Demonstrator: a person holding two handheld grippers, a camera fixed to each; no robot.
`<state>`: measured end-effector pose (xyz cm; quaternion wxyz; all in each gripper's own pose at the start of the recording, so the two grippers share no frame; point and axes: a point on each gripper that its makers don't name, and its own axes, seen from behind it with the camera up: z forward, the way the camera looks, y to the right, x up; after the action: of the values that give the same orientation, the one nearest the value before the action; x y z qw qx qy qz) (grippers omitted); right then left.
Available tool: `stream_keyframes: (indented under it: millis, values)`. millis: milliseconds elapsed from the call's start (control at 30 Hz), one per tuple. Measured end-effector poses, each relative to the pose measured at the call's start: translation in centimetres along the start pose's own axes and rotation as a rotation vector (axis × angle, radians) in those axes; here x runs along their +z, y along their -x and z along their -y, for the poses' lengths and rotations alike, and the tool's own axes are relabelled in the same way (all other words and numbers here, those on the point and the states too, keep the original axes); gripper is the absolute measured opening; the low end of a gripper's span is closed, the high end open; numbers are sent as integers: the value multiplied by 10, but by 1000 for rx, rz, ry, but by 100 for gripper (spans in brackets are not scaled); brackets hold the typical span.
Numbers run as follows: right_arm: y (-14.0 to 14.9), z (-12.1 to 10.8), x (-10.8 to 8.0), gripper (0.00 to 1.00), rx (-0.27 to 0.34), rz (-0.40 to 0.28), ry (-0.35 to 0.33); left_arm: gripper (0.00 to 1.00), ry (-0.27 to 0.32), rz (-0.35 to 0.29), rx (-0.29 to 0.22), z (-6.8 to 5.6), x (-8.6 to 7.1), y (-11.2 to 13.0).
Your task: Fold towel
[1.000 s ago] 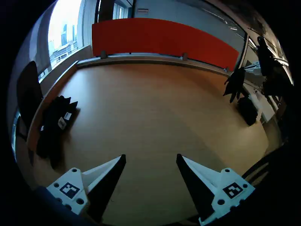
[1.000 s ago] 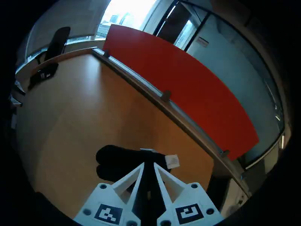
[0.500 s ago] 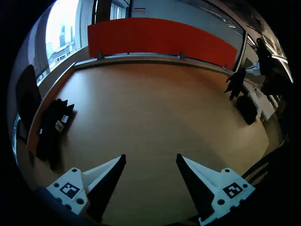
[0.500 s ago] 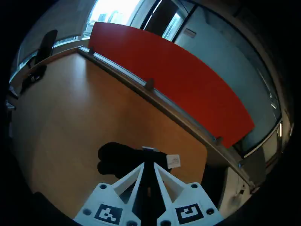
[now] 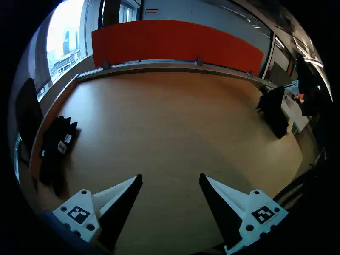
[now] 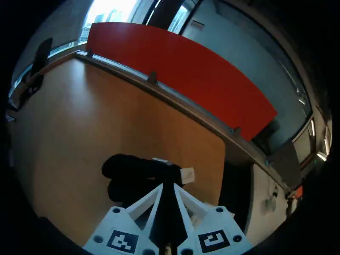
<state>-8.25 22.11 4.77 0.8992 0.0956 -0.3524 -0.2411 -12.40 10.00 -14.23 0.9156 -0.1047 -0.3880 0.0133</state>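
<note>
- The right gripper [image 6: 168, 187] is pinching a black towel [image 6: 131, 178]. Its fingers are standing almost together with dark cloth between them, and a white tag [image 6: 187, 175] is showing just right of the tips.
- The towel is lying bunched on the wooden table [image 6: 85, 119], near the table's right end. It is spreading left and away from the fingertips, with its long axis running roughly left to right across the right gripper view.
- The left gripper [image 5: 170, 176] is hanging wide open over bare tabletop and is holding nothing.
- In the left gripper view a dark heap [image 5: 274, 112] is sitting at the far right edge of the table. By its place it is probably the same towel, though it is too dim to be sure.
- The towel is therefore lying well apart from the left gripper, to its right and farther off. The right gripper is the nearer one and is already on the cloth.
- The coming move is likely calling for the left gripper to travel right and take a second edge.
- A pile of dark cloths [image 5: 55, 144] with white tags is lying at the table's left edge, well apart from both grippers.
</note>
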Motion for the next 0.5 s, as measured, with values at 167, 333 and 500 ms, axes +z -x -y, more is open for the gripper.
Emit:
stream_keyframes:
  millis: [167, 333, 500]
  values:
    - [44, -1, -9, 2, 68, 42, 18, 100, 7, 2, 9, -4, 2, -1]
    - [81, 4, -18, 2, 132, 73, 30, 100, 9, 7, 15, -7, 2, 1]
    - [105, 9, -24, 2, 181, 92, 39, 100, 9, 10, 21, -8, 2, 2]
